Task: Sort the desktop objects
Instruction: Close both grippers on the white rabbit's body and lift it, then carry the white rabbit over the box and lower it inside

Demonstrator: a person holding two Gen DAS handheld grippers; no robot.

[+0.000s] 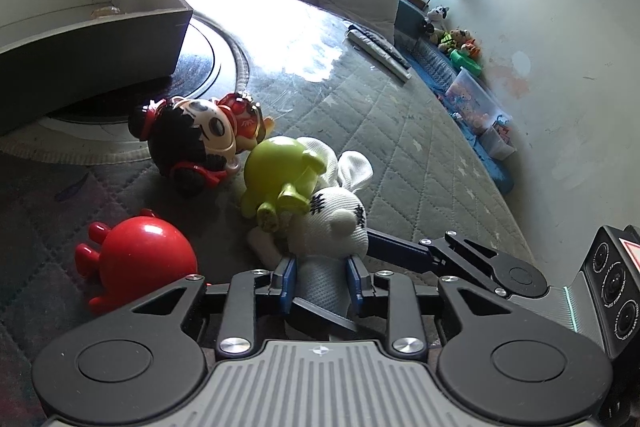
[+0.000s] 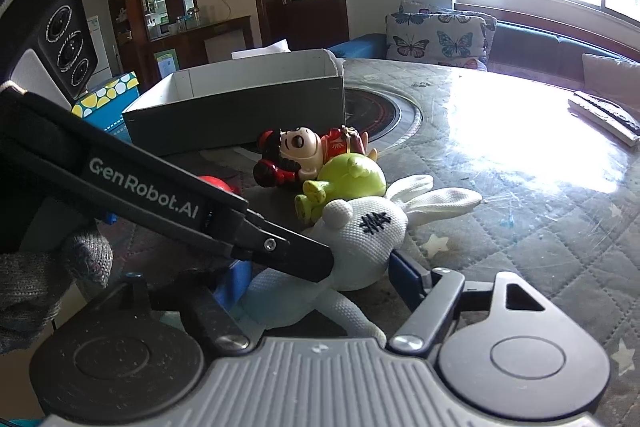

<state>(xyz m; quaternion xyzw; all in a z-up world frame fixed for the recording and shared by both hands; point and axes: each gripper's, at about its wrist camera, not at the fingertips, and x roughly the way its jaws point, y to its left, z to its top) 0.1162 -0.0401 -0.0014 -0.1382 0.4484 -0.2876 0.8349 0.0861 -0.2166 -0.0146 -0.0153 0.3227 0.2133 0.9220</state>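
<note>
both grippers are on the same toy right now. the left gripper (image 1: 320,277) has its jaws pinching the body of the white knit bunny (image 1: 340,223), blue pads pressed into the soft fabric on either side. the right gripper (image 2: 320,279) comes in from the other side around the bunny's head; its jaws are partly spread with the head sitting between them, but the left gripper's arm crosses in front, so i can't tell if the pads actually press on it.

the bunny lies on its side on the quilted surface (image 1: 400,147), long floppy ears trailing back, stitched black eyes, a round nub nose. it looks squishy and limp, which i guess is why it takes two grips: one pinch on the body would let the head flop.

packed right against it is a glossy green plastic figure (image 1: 280,179), round and hard, and behind that a figurine with black hair and red outfit (image 1: 200,135). a shiny red ball-shaped toy with stubby legs (image 1: 136,259) sits near the left gripper. the open grey cardboard box (image 1: 92,27) stands further back on the surface and is my guess for where stuff goes.

my worry is dragging the green one along when lifting, since they touch.
</note>
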